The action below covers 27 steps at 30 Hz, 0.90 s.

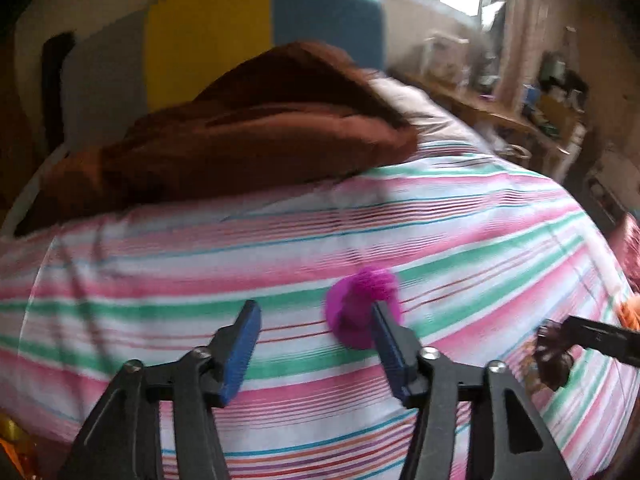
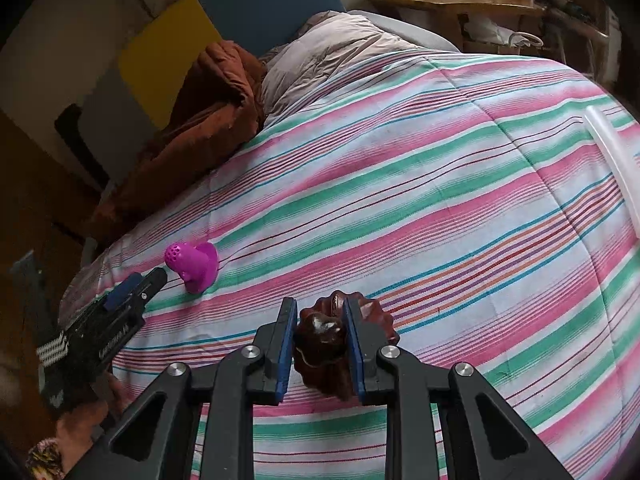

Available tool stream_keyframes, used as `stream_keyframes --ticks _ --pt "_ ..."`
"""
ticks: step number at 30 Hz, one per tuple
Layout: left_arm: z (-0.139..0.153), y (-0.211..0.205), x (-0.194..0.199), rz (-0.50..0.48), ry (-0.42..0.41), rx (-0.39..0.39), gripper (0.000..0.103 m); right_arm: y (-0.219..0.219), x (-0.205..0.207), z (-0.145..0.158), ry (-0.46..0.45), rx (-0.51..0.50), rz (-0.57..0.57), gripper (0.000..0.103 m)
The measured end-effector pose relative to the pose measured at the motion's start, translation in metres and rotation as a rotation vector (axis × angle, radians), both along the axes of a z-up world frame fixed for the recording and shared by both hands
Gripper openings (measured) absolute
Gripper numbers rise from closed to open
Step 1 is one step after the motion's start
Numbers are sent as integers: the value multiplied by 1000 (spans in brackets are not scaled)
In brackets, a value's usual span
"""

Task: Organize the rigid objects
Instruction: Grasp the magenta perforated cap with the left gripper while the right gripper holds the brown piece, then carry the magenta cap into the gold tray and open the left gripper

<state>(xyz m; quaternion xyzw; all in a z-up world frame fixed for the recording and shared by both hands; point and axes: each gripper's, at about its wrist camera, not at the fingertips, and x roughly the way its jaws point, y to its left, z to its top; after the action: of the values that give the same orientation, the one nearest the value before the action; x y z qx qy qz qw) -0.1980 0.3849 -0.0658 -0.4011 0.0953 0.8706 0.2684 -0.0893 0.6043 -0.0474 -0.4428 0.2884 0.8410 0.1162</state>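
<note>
Right gripper (image 2: 320,344) is clamped on the brown fluted mould (image 2: 340,344), just above the striped bedspread (image 2: 440,208). Left gripper (image 1: 316,344) is spread wide, empty, beside the purple perforated piece (image 1: 360,304). Pick-and-place step; next likely needs a drop spot.

The left gripper (image 1: 316,344) hangs with its jaws spread wide above the bed (image 1: 280,240). The right gripper (image 2: 320,344) sits low over the bed, jaws clamped on a brown mould (image 2: 320,352).
</note>
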Motion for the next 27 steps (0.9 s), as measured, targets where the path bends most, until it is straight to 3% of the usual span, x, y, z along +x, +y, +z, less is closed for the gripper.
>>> stream_keyframes --ticks 5,8,9,10,11,15,17,18,19,22,27 --pt "-4 22 0 -27 -16 -25 62 0 2 0 -2 -2 6 24" --pt "-13 30 -12 -11 -68 -13 61 0 1 0 -5 -9 15 25" --pt "-17 31 -14 -2 -85 -14 57 0 1 0 -5 -10 14 25" --pt "-19 32 -13 5 -90 -17 42 1 1 0 -4 -13 13 25" --pt "-22 32 -13 14 -95 -19 34 0 1 0 -4 -12 15 25" --pt "-23 19 -9 40 -110 37 34 2 2 0 2 -22 13 28" --pt "-21 12 -6 62 -96 44 33 2 2 0 5 -28 8 39" --pt "-20 7 -4 73 -91 51 33 4 3 0 5 -32 1 51" --pt "-20 2 -2 84 -91 59 33 6 5 1 12 -39 -8 55" --pt "-18 -11 8 112 -87 76 33 10 9 7 29 -32 -15 55" --pt "-14 -32 33 114 -103 115 33 -5 8 14 17 70 41 55"
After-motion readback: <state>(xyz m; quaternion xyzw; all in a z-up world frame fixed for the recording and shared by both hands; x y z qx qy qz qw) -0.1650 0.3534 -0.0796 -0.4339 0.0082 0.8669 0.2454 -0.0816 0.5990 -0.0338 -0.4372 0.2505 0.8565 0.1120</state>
